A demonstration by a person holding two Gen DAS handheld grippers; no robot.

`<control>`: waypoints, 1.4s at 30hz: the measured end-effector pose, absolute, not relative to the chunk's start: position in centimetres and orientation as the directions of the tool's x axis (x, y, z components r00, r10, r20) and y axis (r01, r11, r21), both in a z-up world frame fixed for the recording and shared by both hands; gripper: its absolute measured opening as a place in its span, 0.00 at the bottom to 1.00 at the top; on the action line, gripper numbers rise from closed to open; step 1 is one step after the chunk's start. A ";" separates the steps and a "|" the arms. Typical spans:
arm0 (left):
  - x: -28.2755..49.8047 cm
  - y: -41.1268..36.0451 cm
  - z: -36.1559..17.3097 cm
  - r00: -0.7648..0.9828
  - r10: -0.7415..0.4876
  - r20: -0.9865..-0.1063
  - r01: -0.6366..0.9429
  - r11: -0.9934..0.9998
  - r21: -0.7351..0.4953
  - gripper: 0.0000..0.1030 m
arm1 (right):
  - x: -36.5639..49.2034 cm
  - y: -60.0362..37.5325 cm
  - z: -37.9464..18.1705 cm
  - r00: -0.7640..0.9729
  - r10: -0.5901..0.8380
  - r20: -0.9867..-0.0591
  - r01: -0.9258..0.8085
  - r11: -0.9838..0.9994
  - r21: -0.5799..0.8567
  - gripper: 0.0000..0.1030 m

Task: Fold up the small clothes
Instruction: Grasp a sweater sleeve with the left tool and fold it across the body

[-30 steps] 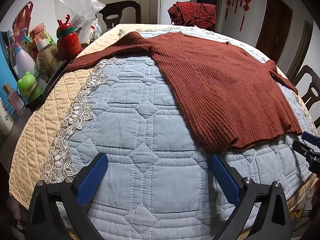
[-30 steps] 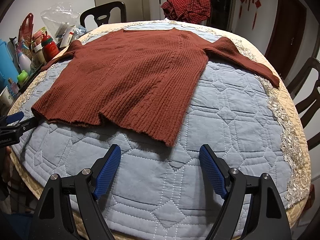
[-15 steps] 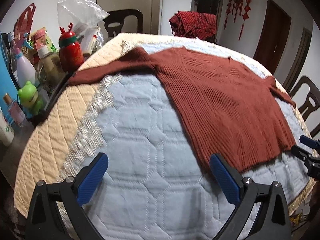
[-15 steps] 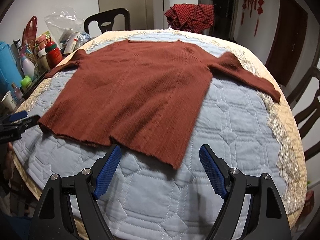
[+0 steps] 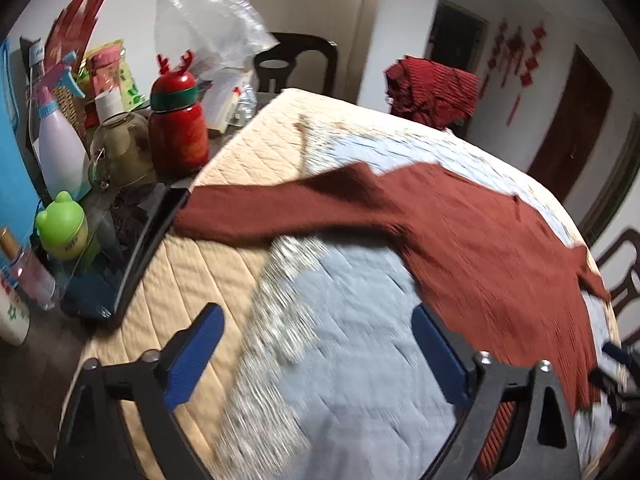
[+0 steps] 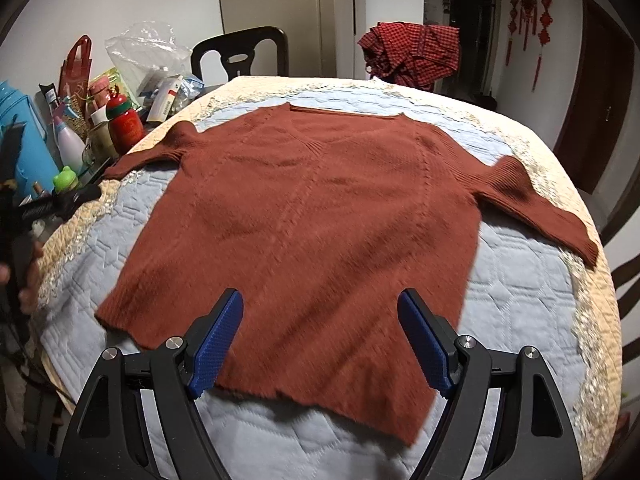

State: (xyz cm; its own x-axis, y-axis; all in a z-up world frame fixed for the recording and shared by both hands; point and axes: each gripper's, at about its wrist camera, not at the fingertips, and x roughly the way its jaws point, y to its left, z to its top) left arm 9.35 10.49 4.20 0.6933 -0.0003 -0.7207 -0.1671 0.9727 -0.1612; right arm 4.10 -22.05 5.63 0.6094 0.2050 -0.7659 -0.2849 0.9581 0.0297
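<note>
A rust-red knit sweater (image 6: pixel 320 216) lies flat on the quilted table cover, both sleeves spread out. In the left wrist view the sweater (image 5: pixel 480 248) lies ahead and to the right, with its left sleeve (image 5: pixel 256 212) reaching toward the table's left edge. My left gripper (image 5: pixel 316 348) is open and empty above the quilt, short of that sleeve. My right gripper (image 6: pixel 320 336) is open and empty, hovering over the sweater's bottom hem. The left gripper also shows at the left edge of the right wrist view (image 6: pixel 60 204).
A blue and cream quilted cover (image 6: pixel 520 300) spans the round table. Bottles, a red reindeer flask (image 5: pixel 178 128), a green frog bottle (image 5: pixel 62 226) and a plastic bag crowd the left side. A red checked garment (image 6: pixel 416 52) hangs on a far chair.
My left gripper has swung left and forward toward the left sleeve. My right gripper has moved forward over the sweater's hem. Both stay open.
</note>
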 end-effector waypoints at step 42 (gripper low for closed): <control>20.9 11.6 7.5 0.747 0.045 -0.664 -0.200 0.967 -0.159 0.11 | 9.6 -22.2 4.3 0.559 0.267 -0.785 -0.254 0.956 0.144 0.77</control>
